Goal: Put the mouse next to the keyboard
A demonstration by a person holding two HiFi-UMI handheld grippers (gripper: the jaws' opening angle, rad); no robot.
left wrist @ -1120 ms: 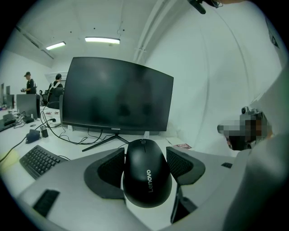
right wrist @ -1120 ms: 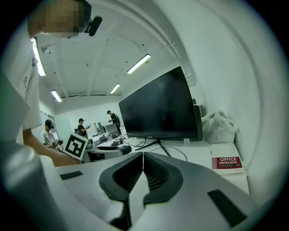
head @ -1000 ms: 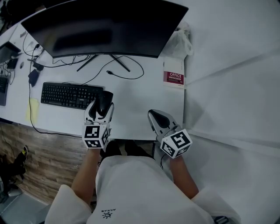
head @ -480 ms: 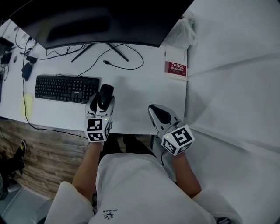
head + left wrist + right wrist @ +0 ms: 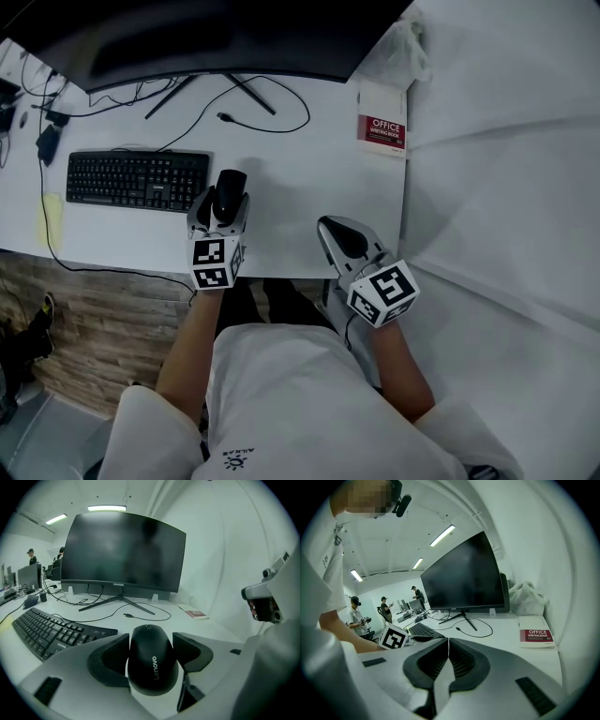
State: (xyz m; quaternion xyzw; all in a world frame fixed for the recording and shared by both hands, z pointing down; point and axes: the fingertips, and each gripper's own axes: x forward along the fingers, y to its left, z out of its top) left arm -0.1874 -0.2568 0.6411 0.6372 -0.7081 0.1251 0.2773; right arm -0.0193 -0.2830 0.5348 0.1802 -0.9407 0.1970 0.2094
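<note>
A black Lenovo mouse (image 5: 152, 663) sits between the pads of my left gripper (image 5: 151, 641), which is shut on it. In the head view the mouse (image 5: 228, 190) and left gripper (image 5: 223, 201) are just right of the right end of the black keyboard (image 5: 138, 178). I cannot tell whether the mouse touches the desk. The keyboard (image 5: 51, 631) lies to the left in the left gripper view. My right gripper (image 5: 340, 240) is at the white desk's front edge, and its jaws (image 5: 448, 654) are shut with nothing between them.
A dark curved monitor (image 5: 216, 42) on a splayed stand spans the back of the desk (image 5: 291, 202). A loose black cable (image 5: 258, 120) lies in front of it. A red office book (image 5: 382, 132) and a plastic bag (image 5: 403, 52) are at the back right. White partition panels (image 5: 497, 169) stand to the right.
My left gripper has carried the mouse a little forward onto the desk, beside the keyboard's right end. The head view has shifted. My right gripper has stayed where it was.
</note>
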